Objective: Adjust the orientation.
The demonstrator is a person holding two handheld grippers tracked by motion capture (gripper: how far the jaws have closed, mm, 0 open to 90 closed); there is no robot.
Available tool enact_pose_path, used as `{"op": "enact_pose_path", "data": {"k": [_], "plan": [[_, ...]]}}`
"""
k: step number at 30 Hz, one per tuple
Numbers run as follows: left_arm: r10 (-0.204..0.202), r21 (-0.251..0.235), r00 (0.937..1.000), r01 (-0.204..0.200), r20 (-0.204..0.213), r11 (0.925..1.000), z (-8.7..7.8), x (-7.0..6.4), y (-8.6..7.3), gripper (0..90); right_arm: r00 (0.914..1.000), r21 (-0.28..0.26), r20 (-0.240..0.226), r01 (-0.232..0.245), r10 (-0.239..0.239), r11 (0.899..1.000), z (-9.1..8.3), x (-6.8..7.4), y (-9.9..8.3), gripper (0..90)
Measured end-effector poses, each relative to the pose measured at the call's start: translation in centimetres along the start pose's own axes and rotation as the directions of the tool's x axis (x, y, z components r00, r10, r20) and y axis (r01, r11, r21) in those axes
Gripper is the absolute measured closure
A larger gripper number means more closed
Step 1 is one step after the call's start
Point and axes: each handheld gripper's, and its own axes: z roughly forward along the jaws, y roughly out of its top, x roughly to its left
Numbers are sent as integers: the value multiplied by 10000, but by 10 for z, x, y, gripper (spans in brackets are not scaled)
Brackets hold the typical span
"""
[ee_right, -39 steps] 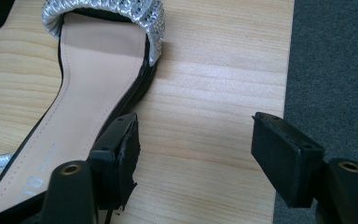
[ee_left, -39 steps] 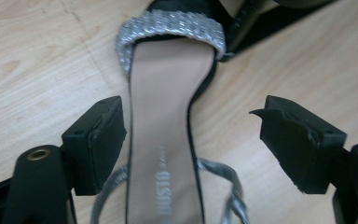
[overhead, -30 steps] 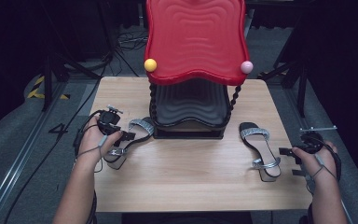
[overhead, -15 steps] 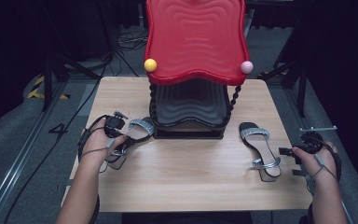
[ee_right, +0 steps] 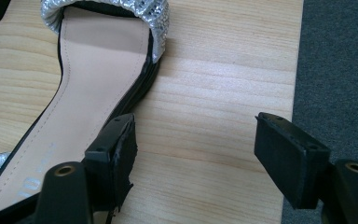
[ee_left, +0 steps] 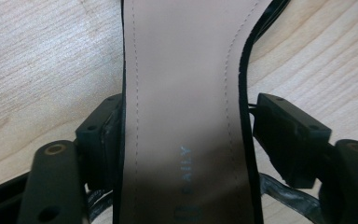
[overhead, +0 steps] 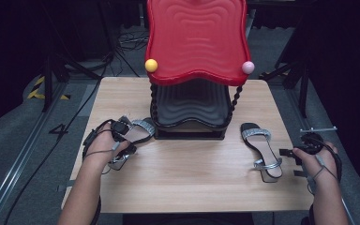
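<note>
Left tool (ee_left: 182,140): in my left hand, near the worktop's left front; its jaws straddle the left sandal at the insole's narrow part. The left jaw touches the sole edge; the right jaw stands just off it, so the tool is not clenched.
Left sandal (overhead: 133,136): lies on the worktop (overhead: 192,183) just left of the rack base, glittery silver toe band pointing toward the rack. Tan insole with pale printed lettering, black edge, thin black strap visible in the left gripper view.
Right tool (ee_right: 193,154): in my right hand (overhead: 318,157) at the worktop's right edge; jaws spread wide, released, bare wood between them. Its left jaw sits just beside the right sandal's outer edge.
Right sandal (overhead: 262,150): flat on the worktop, right of the rack, toe band away from me, silver ankle strap at the heel end. Apart from the rack.
Rack (overhead: 192,112): black two-tier stand at the worktop's middle back, with a wavy red top tray (overhead: 197,40).
Knobs: yellow ball (overhead: 151,65) at the tray's left front corner, pink ball (overhead: 248,67) at its right.
</note>
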Motion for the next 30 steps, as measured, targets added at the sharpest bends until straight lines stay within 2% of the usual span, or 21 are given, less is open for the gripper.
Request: {"op": "enact_pose_path", "data": {"k": [1,2,3,5,7,13,15,16,17,18,19,21,26,29,30], "plan": [[-56,198,9999,59,-137,9998,1,0,2,323,10000,6,-12,16,-16,10000,0,0,0,306],[-56,198,9999,59,-137,9998,1,0,2,338,10000,6,-12,16,-16,10000,0,0,0,306],[-277,394,9994,284,-184,9988,2,0,5,348,10000,2,-26,16,-16,10000,0,0,0,306],[-314,519,9992,326,-235,9981,2,1,7,362,10000,-6,-36,30,-30,10000,0,-1,-1,306],[-289,704,9991,310,-307,9970,4,2,9,403,10000,-8,-33,-18,18,10000,0,-1,-1,306],[-149,1120,9993,187,-350,9935,6,2,13,411,10000,-27,-26,-70,70,10000,-1,-2,-2,306],[-86,1423,9986,160,-523,9897,6,0,16,412,10000,-24,-59,-65,65,10000,-2,-3,-3,306],[82,1594,9968,46,-800,9872,7,-2,18,413,10000,-55,-28,-72,71,10000,-2,-3,-4,305],[-122,1693,9971,249,-757,9853,7,-3,19,413,9999,-80,-15,-114,114,9999,-3,-3,-4,306],[-122,1693,9971,249,-757,9853,7,-3,19,413,9999,-80,-15,-114,114,9999,-3,-3,-4,306],[-266,1828,9959,420,-861,9823,8,-3,21,413,9999,-85,-41,-113,113,9999,-3,-3,-4,306],[-301,1865,9961,452,-831,9814,7,-3,21,414,9999,-104,-41,-116,115,9999,-4,-3,-4,306],[-194,1707,9968,325,-779,9848,7,-2,19,418,9999,-78,-25,-147,146,9999,-3,-4,-5,305],[-352,1466,9967,456,-728,9881,6,-1,17,420,9999,-98,-40,-153,152,9998,-3,-4,-6,306],[-553,1286,9965,631,-634,9897,6,0,15,422,9999,-106,-56,-146,146,9998,-3,-4,-6,305]]}}
